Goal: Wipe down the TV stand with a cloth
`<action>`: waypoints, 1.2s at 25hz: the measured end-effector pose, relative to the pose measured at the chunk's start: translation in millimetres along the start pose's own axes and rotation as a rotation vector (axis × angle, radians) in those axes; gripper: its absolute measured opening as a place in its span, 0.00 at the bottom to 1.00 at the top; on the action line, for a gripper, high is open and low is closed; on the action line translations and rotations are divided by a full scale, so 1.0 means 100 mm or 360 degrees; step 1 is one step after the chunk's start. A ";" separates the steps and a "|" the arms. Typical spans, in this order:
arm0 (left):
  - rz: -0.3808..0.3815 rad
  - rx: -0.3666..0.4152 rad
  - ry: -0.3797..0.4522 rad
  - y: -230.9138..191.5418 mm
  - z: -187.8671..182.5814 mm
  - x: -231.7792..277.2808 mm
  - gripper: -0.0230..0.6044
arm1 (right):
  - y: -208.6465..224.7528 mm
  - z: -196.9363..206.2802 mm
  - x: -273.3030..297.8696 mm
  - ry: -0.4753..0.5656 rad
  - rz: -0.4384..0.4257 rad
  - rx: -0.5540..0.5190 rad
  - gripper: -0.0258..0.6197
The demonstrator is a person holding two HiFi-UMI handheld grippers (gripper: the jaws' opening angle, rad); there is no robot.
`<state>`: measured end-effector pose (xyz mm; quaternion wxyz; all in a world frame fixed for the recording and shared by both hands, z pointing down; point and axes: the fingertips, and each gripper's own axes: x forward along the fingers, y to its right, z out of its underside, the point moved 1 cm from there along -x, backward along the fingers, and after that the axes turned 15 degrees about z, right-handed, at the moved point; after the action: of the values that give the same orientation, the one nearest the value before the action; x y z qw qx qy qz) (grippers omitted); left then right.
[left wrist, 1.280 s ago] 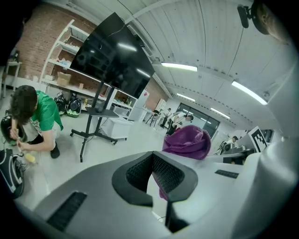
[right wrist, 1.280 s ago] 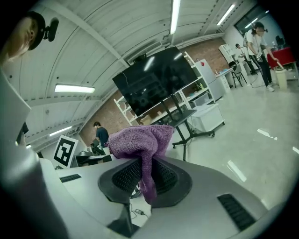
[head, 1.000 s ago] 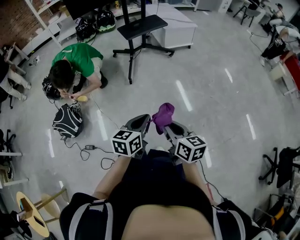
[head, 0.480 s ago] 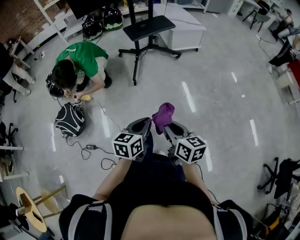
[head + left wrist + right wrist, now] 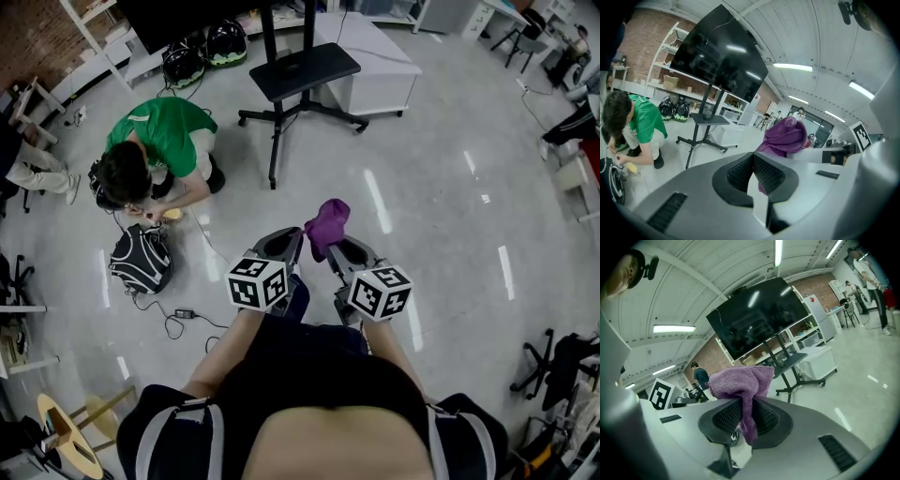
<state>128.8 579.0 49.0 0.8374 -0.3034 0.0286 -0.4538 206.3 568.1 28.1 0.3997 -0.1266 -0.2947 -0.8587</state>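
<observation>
A purple cloth (image 5: 326,225) hangs bunched from my right gripper (image 5: 335,249), whose jaws are shut on it; the right gripper view shows the purple cloth (image 5: 746,385) pinched between the dark pads. My left gripper (image 5: 290,246) sits just left of it, jaws closed with nothing between them, and the left gripper view shows the cloth (image 5: 783,138) beside it. The black TV stand (image 5: 302,77) on a wheeled base stands ahead on the floor, well beyond both grippers. Its big dark screen (image 5: 718,52) fills the upper part of both gripper views, and the shelf (image 5: 790,362) sits below it.
A person in a green shirt (image 5: 155,145) crouches on the floor at the left by a black backpack (image 5: 141,258) and cables (image 5: 184,313). A white low cabinet (image 5: 375,66) stands behind the stand. White shelving (image 5: 103,42) lines the far left. A stool (image 5: 66,422) is near left.
The TV stand, the crouching person and the cabinet have shifted nearer and lower in the head view. Both grippers keep their pose, and the cloth stays in the right one.
</observation>
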 end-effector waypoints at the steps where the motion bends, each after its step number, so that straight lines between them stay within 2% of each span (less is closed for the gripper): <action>1: 0.0005 -0.0002 0.0003 -0.07 -0.08 0.04 0.05 | -0.02 -0.08 0.09 0.0007 -0.0002 -0.0006 0.15; 13: 0.0083 0.0007 0.0028 -0.79 -0.71 0.26 0.05 | -0.16 -0.55 0.96 0.0024 0.0044 -0.0027 0.15; 19: 0.0154 0.0054 0.0028 -0.96 -0.91 0.37 0.05 | -0.20 -0.66 1.20 0.0053 0.0074 -0.0002 0.15; 30: 0.0178 0.0008 -0.0040 -1.08 -0.84 0.49 0.05 | 0.05 -0.61 1.23 0.0045 0.0208 0.0124 0.15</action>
<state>49.7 457.0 49.3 0.8626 -0.3047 0.0340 -0.4024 131.1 452.9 37.2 0.4636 -0.1178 -0.3134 -0.8204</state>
